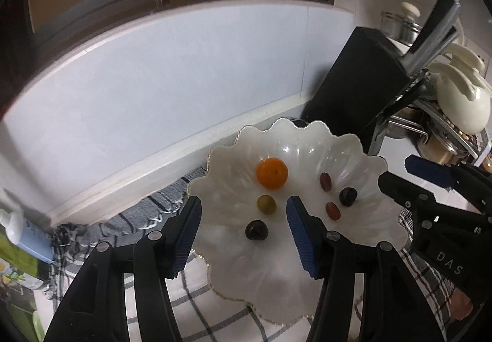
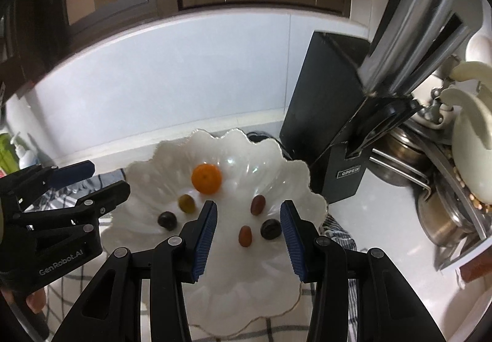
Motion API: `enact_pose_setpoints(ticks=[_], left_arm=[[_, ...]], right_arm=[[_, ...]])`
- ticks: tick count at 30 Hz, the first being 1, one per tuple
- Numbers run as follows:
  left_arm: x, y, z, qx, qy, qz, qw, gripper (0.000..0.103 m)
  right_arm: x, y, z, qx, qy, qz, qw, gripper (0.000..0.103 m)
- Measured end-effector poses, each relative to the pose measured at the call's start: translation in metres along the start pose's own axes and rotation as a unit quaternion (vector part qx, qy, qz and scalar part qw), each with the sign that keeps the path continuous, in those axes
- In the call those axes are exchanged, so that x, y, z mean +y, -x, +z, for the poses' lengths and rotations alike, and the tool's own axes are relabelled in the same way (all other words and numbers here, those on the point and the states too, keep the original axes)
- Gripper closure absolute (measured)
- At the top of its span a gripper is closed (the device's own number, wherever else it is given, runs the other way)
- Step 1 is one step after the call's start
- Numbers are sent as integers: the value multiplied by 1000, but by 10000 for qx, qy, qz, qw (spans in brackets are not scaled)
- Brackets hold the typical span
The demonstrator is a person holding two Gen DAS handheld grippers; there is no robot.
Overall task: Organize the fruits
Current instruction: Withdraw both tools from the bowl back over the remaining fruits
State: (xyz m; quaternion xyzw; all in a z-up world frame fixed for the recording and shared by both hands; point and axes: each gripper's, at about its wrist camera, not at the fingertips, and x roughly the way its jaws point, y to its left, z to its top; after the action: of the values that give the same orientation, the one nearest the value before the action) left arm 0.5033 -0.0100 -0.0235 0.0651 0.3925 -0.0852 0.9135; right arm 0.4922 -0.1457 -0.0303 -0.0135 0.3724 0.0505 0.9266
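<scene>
A white scalloped bowl [image 1: 353, 157] sits on a checked cloth [image 1: 209, 305] on the counter, and all the fruit lies inside it. An orange [image 1: 272, 173] rests toward the back of the bowl, nearest the wall. Just in front of the orange is a green grape [image 1: 266, 204], and in front of that a dark plum [image 1: 256, 229]. On the bowl's right side, well apart from the orange, are two reddish-brown dates [image 1: 325, 181] [image 1: 333, 210] with a second dark plum [image 1: 347, 196] just beside them. The left gripper [image 1: 244, 214] hangs over the bowl's near side with its fingers spread wide and nothing between them; the green grape and the near plum lie below the gap. The right gripper [image 2: 249, 220] hovers over the bowl's right half, likewise wide open and empty, with the dates and the second plum seen between its fingers. A black knife block [image 2: 326, 114] stands just behind the bowl to the right, with steel pots [image 2: 399, 157] beyond it.
</scene>
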Motion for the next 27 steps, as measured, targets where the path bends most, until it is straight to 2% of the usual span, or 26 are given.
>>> enact_pose_setpoints(ticks=[13,21,27], left_arm=[[-4,69,-21,-647,36,-57,9979,43],[-10,100,-41,-831,17,-58,9965,43],[-14,118,-60,-871,35,-93,9961,43]], right_arm=[[6,62,-20,-498,80,105,9987,59],[5,99,-40,-794,230,-34,9966,59],[6,121,-56,-906,289,63,9954,59]])
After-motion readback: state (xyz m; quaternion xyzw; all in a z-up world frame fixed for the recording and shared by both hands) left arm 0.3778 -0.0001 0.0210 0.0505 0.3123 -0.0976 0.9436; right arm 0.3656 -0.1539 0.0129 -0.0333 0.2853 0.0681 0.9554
